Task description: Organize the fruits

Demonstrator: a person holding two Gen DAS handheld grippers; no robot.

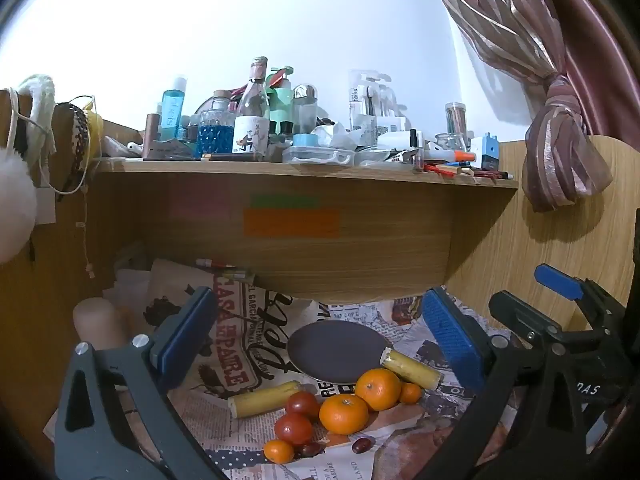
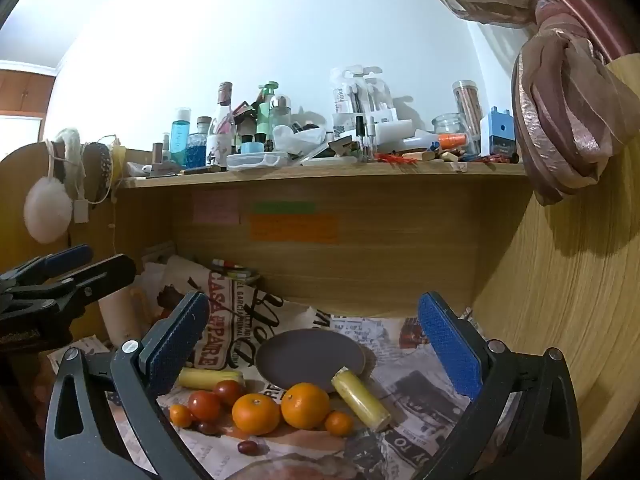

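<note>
A dark round plate [image 1: 334,350] [image 2: 308,356] lies on newspaper on the desk. In front of it sit two oranges [image 1: 344,414] [image 2: 306,406], two small oranges [image 1: 279,451] [image 2: 339,423], two tomatoes [image 1: 294,428] [image 2: 205,406], dark grapes [image 1: 361,445] [image 2: 248,447] and two yellow cylinders [image 1: 412,369] [image 2: 360,398]. My left gripper [image 1: 320,344] is open and empty, held above and before the fruit. My right gripper [image 2: 316,348] is open and empty, likewise above the fruit. The right gripper shows at the right edge of the left wrist view [image 1: 560,304].
A wooden shelf [image 1: 304,170] [image 2: 320,176] crowded with bottles, jars and boxes overhangs the desk. Wooden panels close the back and both sides. A knotted curtain [image 1: 560,140] [image 2: 560,120] hangs at the right. A beige cylinder [image 1: 100,324] stands at the left.
</note>
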